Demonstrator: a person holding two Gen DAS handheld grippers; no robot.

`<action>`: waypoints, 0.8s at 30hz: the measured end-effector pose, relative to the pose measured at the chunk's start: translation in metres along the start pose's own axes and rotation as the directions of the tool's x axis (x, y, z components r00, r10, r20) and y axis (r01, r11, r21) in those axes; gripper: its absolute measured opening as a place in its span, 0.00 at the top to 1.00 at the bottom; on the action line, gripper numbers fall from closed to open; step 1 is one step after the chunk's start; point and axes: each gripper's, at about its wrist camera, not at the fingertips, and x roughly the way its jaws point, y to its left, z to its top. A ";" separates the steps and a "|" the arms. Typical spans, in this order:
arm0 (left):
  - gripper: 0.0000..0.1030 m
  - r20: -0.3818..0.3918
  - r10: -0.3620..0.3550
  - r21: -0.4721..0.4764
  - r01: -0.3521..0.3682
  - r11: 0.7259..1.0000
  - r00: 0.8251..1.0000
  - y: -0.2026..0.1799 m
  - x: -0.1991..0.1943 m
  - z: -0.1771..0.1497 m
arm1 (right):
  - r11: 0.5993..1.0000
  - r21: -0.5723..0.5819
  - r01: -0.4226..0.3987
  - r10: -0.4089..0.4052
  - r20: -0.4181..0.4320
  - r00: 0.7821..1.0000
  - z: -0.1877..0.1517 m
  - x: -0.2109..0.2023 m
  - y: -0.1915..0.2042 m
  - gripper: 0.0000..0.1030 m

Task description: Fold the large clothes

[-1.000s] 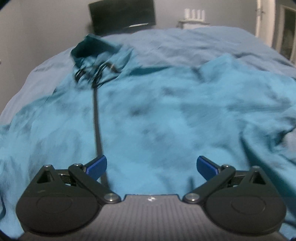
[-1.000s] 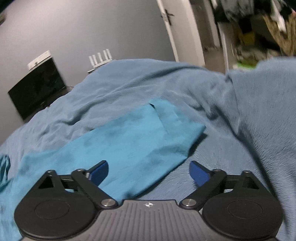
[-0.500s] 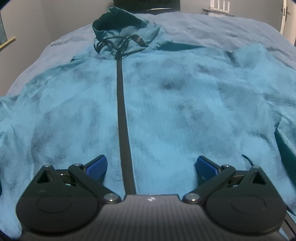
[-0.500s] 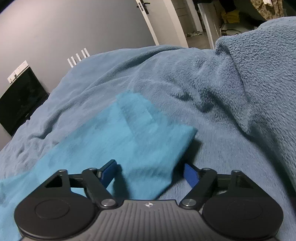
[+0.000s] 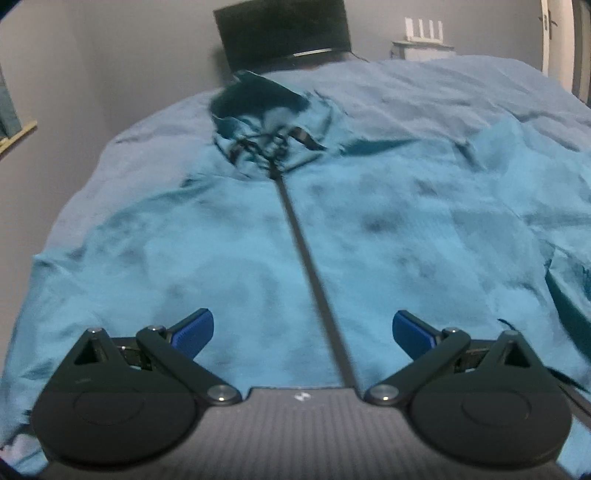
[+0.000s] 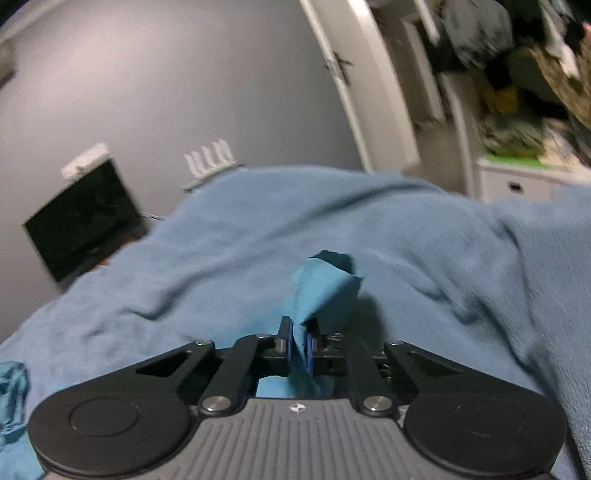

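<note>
A teal zip-up hooded jacket (image 5: 229, 258) lies spread face up on the bed, its dark zipper (image 5: 306, 258) running from the hood (image 5: 258, 99) toward me. My left gripper (image 5: 303, 332) is open and empty, hovering above the jacket's lower hem, with the zipper between its blue fingertips (image 5: 194, 330). My right gripper (image 6: 300, 349) is shut on the end of the jacket's sleeve (image 6: 325, 291), which stands up lifted off the bed. More teal cloth shows at the lower left of the right wrist view (image 6: 13, 391).
A blue fleece blanket (image 6: 443, 266) covers the bed under the jacket. A dark screen (image 5: 282, 33) and a white router (image 5: 423, 31) stand by the grey back wall. A door (image 6: 354, 74) and cluttered shelves (image 6: 517, 92) are at the right.
My right gripper closed on the sleeve end and lifted it off the blanket. My left gripper stayed open and drifted left and back over the hem, so the zipper now lies right of centre.
</note>
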 end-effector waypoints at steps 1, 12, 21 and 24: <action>0.00 0.006 0.007 -0.013 -0.007 1.000 1.000 0.009 -0.005 -0.001 | 1.000 -0.019 -0.021 0.022 0.011 1.000 0.004 -0.004 0.014 0.93; 0.00 0.049 0.072 -0.240 -0.058 0.969 0.996 0.102 -0.025 -0.026 | 0.933 -0.259 -0.248 0.264 0.031 0.964 -0.001 -0.051 0.206 0.93; 0.00 0.071 0.113 -0.343 -0.082 0.936 0.991 0.150 -0.016 -0.048 | 0.832 -0.407 -0.377 0.386 -0.064 0.920 -0.056 -0.087 0.365 0.93; 0.00 0.047 0.145 -0.360 -0.119 0.925 0.988 0.163 -0.006 -0.055 | 0.791 -0.445 -0.421 0.419 -0.107 0.902 -0.083 -0.101 0.413 0.93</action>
